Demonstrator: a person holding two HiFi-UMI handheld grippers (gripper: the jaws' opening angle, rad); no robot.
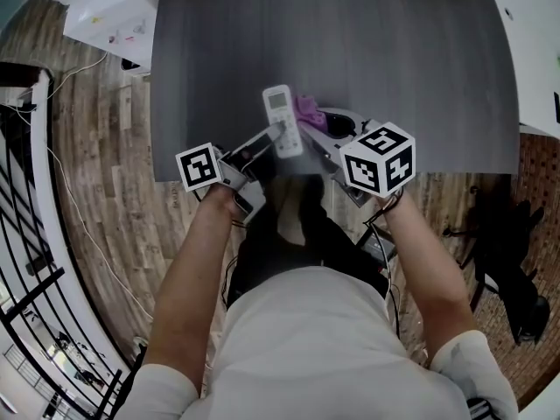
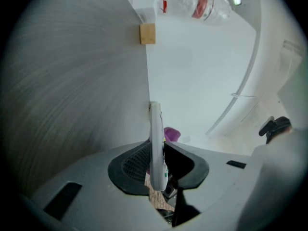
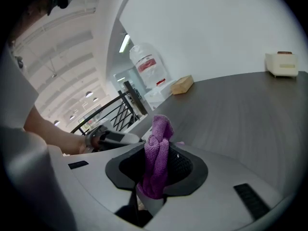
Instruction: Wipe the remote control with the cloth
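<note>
A white remote control (image 1: 282, 121) with a small screen is held above the near edge of the dark table (image 1: 350, 42). My left gripper (image 1: 276, 138) is shut on its lower end. In the left gripper view the remote (image 2: 156, 143) stands edge-on between the jaws. My right gripper (image 1: 325, 134) is shut on a purple cloth (image 1: 308, 110), bunched just right of the remote. In the right gripper view the cloth (image 3: 157, 162) sticks up from between the black pads. Whether cloth and remote touch I cannot tell.
A tan block (image 3: 182, 84) lies at the table's far edge and a cream box (image 3: 281, 63) at its far right. A white box (image 1: 114, 11) sits on the wood floor to the left. A large water bottle (image 3: 147, 66) and black railing (image 1: 26, 234) stand beyond the table.
</note>
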